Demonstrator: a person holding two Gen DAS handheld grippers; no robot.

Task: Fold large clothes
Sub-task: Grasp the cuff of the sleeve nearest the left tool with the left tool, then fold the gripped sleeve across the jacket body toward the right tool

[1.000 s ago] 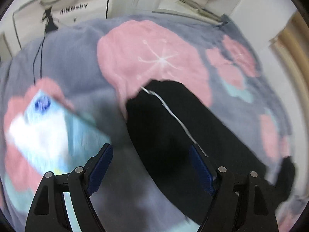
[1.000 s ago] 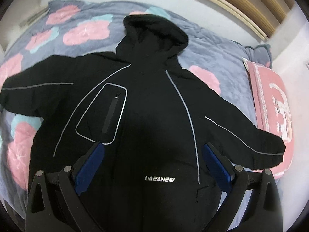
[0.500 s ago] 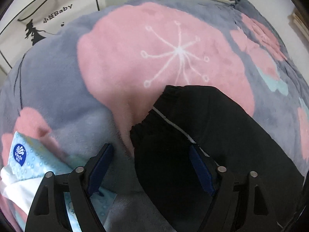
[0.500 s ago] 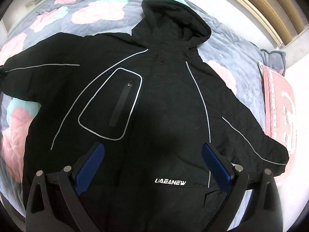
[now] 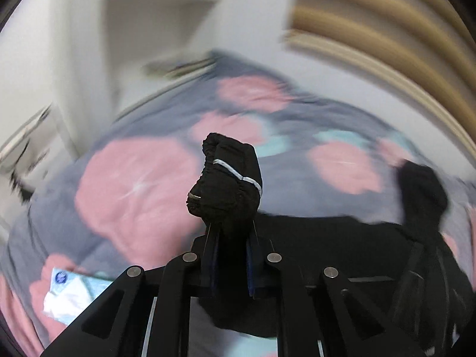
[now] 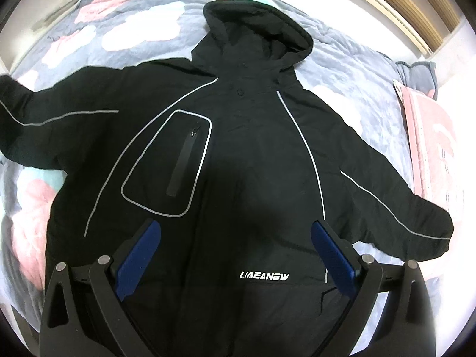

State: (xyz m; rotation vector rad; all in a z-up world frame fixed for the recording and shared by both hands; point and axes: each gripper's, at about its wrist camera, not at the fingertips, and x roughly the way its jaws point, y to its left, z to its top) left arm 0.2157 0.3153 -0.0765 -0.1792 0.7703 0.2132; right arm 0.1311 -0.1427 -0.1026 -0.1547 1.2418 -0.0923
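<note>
Jacket (image 6: 238,154) lies spread face-up on the bed (image 6: 351,68). My left tongs (image 5: 229,232) are clenched on the cuff (image 5: 226,178); right tongs (image 6: 235,244) hover released above the hem. Worry: slick cuff slips out mid-fold, or the sleeve drags the body crooked.

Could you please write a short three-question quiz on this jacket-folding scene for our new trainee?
1. True or false: the left gripper is shut on the sleeve cuff.
2. The right gripper is: A) open above the jacket; B) shut on the hood; C) holding a pillow.
3. Fill in: the jacket lies on a flowered ____.

Key: 1 true; 2 A; 3 blanket.
</note>
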